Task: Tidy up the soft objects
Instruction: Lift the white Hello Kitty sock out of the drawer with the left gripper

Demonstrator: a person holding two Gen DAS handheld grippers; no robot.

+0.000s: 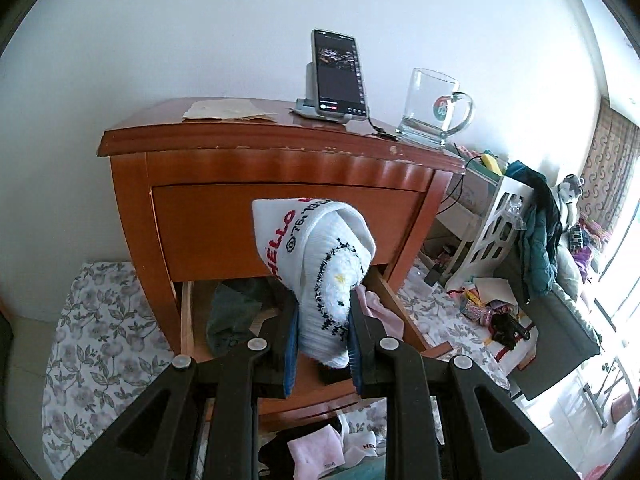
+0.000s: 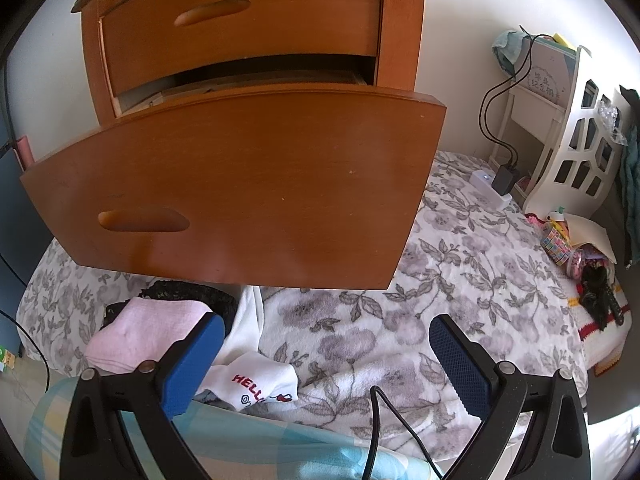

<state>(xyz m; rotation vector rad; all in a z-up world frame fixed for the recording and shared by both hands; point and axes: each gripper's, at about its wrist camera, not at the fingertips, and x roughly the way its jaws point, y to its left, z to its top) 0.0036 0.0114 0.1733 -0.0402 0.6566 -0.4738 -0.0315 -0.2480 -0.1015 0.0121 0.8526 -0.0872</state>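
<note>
Daylight floods both views from the right, where a window (image 1: 616, 320) in the left wrist view is blown out to plain white and washes over the floor near it. The white wall (image 1: 200, 40) is evenly lit, with soft grey falloff toward the left. The open drawer front (image 2: 240, 184) casts a soft shadow on the floral blanket (image 2: 400, 320) beneath it. Both pictures are strongly bowed by the fisheye lens, with black corners and straight edges bent. Near parts look slightly soft; fine detail far right is smeared.
</note>
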